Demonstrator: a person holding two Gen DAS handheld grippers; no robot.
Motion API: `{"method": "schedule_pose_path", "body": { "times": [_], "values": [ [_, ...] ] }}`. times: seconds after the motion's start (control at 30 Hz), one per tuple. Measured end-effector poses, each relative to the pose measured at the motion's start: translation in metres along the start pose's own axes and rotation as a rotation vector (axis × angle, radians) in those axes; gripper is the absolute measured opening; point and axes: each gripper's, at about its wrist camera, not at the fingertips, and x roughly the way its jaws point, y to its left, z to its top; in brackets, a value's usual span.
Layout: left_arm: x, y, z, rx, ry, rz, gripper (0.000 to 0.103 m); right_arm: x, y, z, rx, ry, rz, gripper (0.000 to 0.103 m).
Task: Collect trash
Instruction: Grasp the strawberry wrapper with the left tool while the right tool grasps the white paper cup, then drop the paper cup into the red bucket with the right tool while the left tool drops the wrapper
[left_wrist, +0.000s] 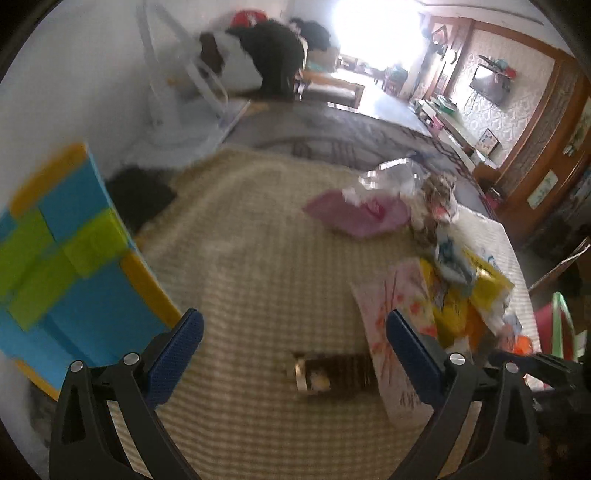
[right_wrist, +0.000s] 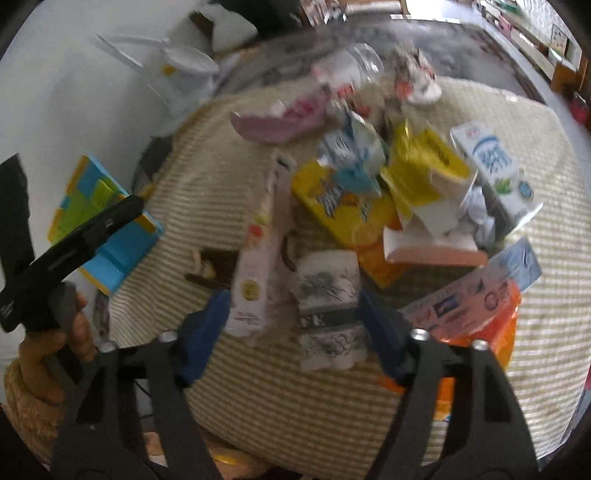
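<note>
**Both grippers spread over a littered woven mat**

The left gripper (left_wrist: 294, 328) hangs with its blue pads wide apart and nothing between them, above a bare stretch of the checked woven mat (left_wrist: 240, 240). A small dark wrapper (left_wrist: 332, 373) lies just beyond its tips. To its left stands a blue, green and yellow box (left_wrist: 70, 266).

The right gripper (right_wrist: 291, 314) is spread too — its jaws stand either side of a white packet with grey print (right_wrist: 327, 306), and I cannot tell whether the pads touch it. A long pink box (right_wrist: 258, 254) lies just beside the packet. The trash pile (right_wrist: 388, 177) sits beyond — yellow wrappers, a white milk carton (right_wrist: 495, 166), a pink pouch (right_wrist: 280, 122).
</note>
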Motion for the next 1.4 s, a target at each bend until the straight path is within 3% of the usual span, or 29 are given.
{"method": "schedule_pose_path", "body": {
  "times": [0.23, 0.27, 0.37, 0.5, 0.7, 0.73, 0.77, 0.8, 1.07, 1.17, 1.4],
  "values": [
    [0.014, -0.018, -0.015, 0.033, 0.079, -0.124, 0.086, 0.037, 0.002, -0.009, -0.02, 0.091, -0.066, 0.057],
    [0.015, -0.023, -0.014, 0.035, 0.087, -0.14, 0.086, 0.035, 0.004, -0.009, -0.029, 0.077, -0.072, 0.041],
    [0.019, -0.039, -0.012, 0.055, 0.104, -0.18, 0.076, 0.007, 0.008, -0.006, -0.011, 0.009, -0.01, 0.041],
    [0.031, -0.056, -0.01, 0.087, 0.144, -0.213, 0.066, -0.042, 0.009, -0.004, -0.016, -0.121, -0.033, 0.041],
    [0.062, -0.081, -0.016, 0.14, 0.231, -0.23, 0.062, -0.108, -0.023, -0.005, 0.078, -0.284, -0.06, 0.041],
    [0.066, -0.084, -0.018, 0.149, 0.242, -0.23, 0.058, -0.113, -0.028, -0.007, 0.091, -0.3, -0.074, 0.041],
    [0.07, -0.089, -0.019, 0.158, 0.253, -0.228, 0.046, -0.117, -0.032, -0.009, 0.103, -0.309, -0.081, 0.041],
    [0.074, -0.091, -0.02, 0.162, 0.265, -0.224, 0.045, -0.122, -0.036, -0.012, 0.121, -0.319, -0.089, 0.041],
    [0.056, -0.087, -0.014, 0.113, 0.192, -0.196, 0.031, -0.134, -0.059, -0.024, 0.161, -0.365, -0.081, 0.041],
    [0.037, -0.09, -0.012, 0.129, 0.149, -0.193, 0.021, -0.135, -0.065, -0.021, 0.146, -0.377, -0.072, 0.041],
    [-0.017, -0.128, -0.005, 0.16, 0.016, -0.188, 0.02, -0.17, -0.111, -0.032, 0.155, -0.432, -0.048, 0.041]
  ]
}}
